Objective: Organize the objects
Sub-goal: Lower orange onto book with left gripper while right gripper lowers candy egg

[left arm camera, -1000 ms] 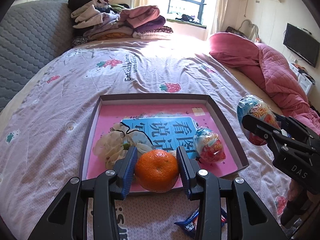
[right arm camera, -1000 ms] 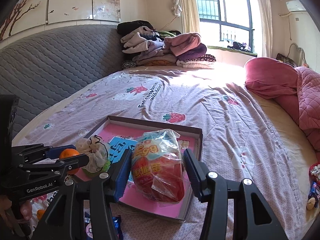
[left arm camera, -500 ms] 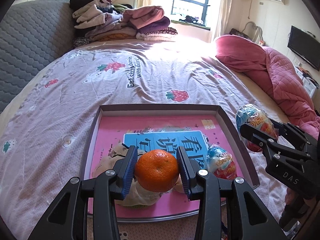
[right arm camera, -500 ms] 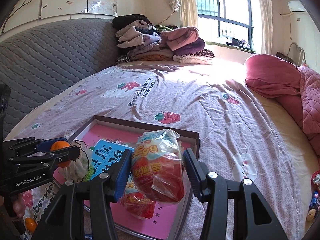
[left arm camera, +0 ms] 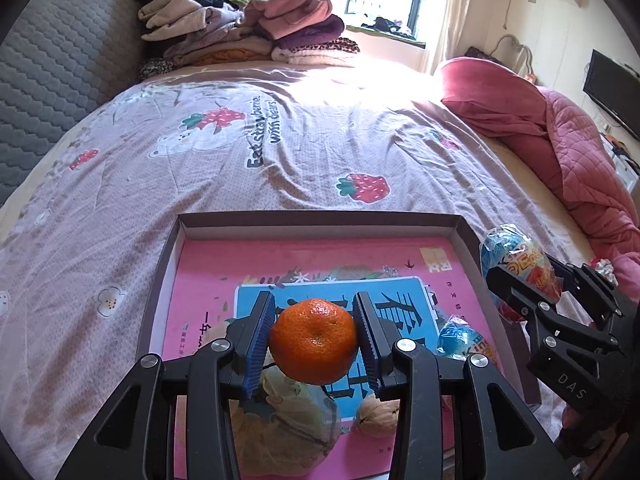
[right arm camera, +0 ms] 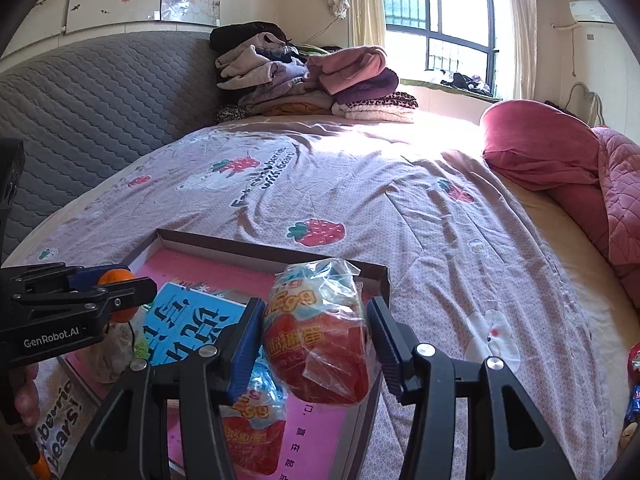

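My left gripper is shut on an orange tangerine and holds it above the shallow brown box, whose floor is a pink book cover. My right gripper is shut on a wrapped toy egg, red and blue in clear plastic, above the box's right rim. It also shows in the left wrist view. In the box lie a second wrapped egg, a plastic bag of walnuts and a loose walnut.
The box sits on a bed with a strawberry-print sheet. Folded clothes are piled at the far end. A pink quilt lies on the right. Small toys lie on the bed at the right.
Both grippers have moved forward over the box with their loads. The tangerine now hangs over the box's middle, the bag of walnuts beneath it. The held egg has come closer to the right rim.
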A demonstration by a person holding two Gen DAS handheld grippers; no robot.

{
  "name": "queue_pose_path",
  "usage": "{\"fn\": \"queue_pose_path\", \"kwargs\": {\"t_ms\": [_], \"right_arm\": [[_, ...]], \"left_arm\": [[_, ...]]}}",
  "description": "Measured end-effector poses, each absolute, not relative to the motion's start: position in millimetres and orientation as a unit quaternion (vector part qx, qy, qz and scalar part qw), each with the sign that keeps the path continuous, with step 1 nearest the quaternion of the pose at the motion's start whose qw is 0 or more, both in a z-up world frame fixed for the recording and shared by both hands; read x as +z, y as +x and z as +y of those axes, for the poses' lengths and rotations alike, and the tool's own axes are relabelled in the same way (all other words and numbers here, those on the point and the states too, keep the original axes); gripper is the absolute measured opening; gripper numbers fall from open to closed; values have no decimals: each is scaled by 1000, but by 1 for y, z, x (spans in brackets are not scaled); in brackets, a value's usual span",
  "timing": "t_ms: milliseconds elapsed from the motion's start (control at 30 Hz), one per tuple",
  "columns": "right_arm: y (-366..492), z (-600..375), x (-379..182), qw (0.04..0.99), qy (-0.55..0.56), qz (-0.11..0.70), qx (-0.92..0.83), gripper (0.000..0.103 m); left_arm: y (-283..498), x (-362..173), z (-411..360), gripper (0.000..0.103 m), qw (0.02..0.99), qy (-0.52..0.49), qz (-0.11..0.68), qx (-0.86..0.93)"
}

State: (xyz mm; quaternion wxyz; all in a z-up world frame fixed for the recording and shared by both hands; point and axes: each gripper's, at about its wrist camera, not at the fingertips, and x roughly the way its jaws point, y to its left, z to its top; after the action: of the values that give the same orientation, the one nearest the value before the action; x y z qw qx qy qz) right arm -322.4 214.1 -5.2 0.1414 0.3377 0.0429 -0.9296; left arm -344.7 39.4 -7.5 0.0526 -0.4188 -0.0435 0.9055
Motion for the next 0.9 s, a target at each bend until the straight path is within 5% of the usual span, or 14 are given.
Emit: {"fn": "queue_pose_path", "kwargs": {"t_ms": [900], "right_arm": [[-340, 212, -45, 115, 401, 33, -908, 53]], "left_arm": [[-375, -52, 70, 42, 50, -486, -1, 872]]}}
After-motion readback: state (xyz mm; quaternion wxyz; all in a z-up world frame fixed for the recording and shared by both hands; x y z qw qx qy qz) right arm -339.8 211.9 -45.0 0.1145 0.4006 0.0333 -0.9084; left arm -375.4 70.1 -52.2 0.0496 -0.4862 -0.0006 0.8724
